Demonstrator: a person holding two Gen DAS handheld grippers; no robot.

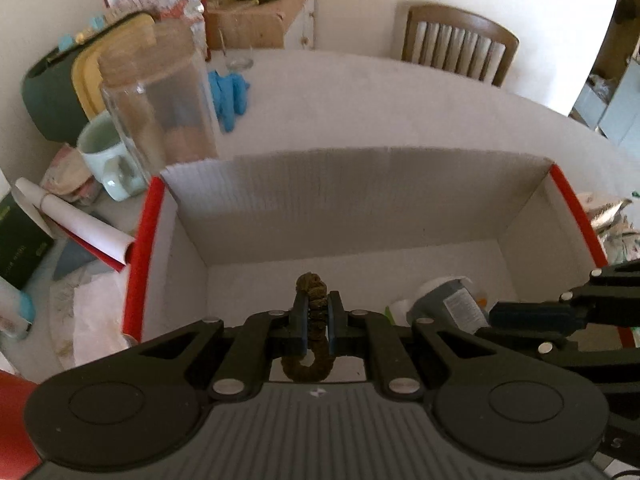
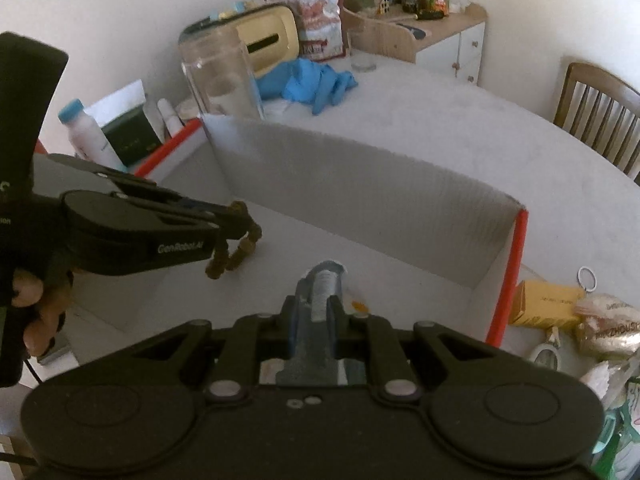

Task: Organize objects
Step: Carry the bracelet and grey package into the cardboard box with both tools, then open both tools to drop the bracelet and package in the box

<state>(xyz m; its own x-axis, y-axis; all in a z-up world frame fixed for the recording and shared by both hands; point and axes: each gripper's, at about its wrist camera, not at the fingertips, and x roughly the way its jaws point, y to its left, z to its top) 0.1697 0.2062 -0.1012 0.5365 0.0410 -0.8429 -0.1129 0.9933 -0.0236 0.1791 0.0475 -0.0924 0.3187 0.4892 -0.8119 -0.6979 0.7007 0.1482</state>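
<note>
A white cardboard box with red edges (image 1: 360, 196) (image 2: 360, 184) stands open on the table. My left gripper (image 1: 318, 312) is shut on a brown braided cord (image 1: 314, 288) and holds it over the box's inside; the cord (image 2: 240, 244) hangs from that gripper (image 2: 224, 216) in the right wrist view. My right gripper (image 2: 316, 312) is shut on a grey-blue packet (image 2: 322, 280) above the box floor. The packet (image 1: 452, 300) and the right gripper (image 1: 532, 316) also show in the left wrist view at the box's right side.
A tall glass jar with a wooden lid (image 1: 160, 100) and a pale mug (image 1: 104, 152) stand left of the box. Blue gloves (image 2: 316, 80), a yellow box (image 2: 544, 304), a white bottle (image 2: 86, 132) and a wooden chair (image 1: 456, 44) surround it.
</note>
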